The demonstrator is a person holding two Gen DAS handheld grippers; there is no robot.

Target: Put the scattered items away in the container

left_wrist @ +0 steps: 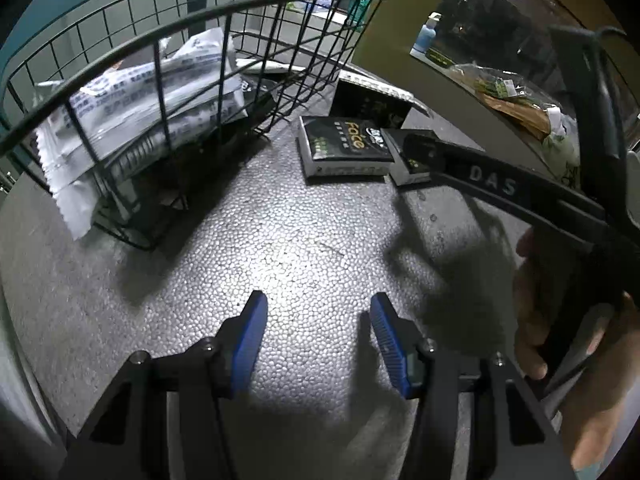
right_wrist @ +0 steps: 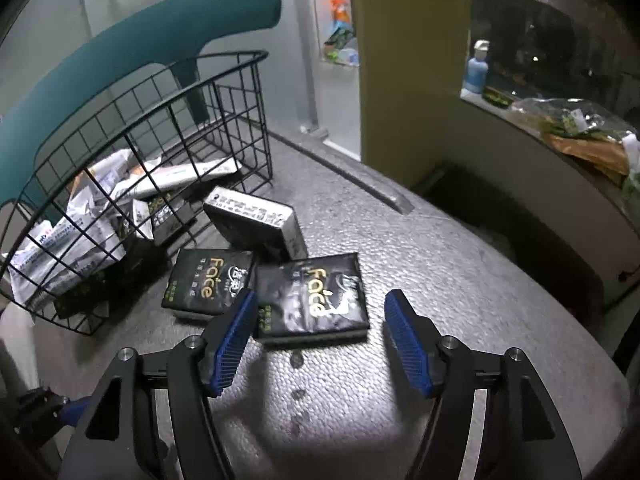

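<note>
Right wrist view: three dark tissue packs lie out on the grey foam bench beside the wire basket [right_wrist: 168,128]. The near pack [right_wrist: 312,300] lies flat just ahead of the right gripper [right_wrist: 318,300], whose jaws stand wide with nothing between them, one blue pad overlapping the pack's left edge in the picture. A second pack [right_wrist: 208,280] lies touching it on the left, close to the basket's corner. A third pack [right_wrist: 256,220] leans tilted behind both, against the basket. White packets [right_wrist: 80,232] are heaped inside the basket.

From the left wrist, the left gripper [left_wrist: 318,308] hovers over bare foam [left_wrist: 304,248], jaws wide and empty, the basket to its left. A blue bottle [right_wrist: 477,68] stands on the window ledge.
</note>
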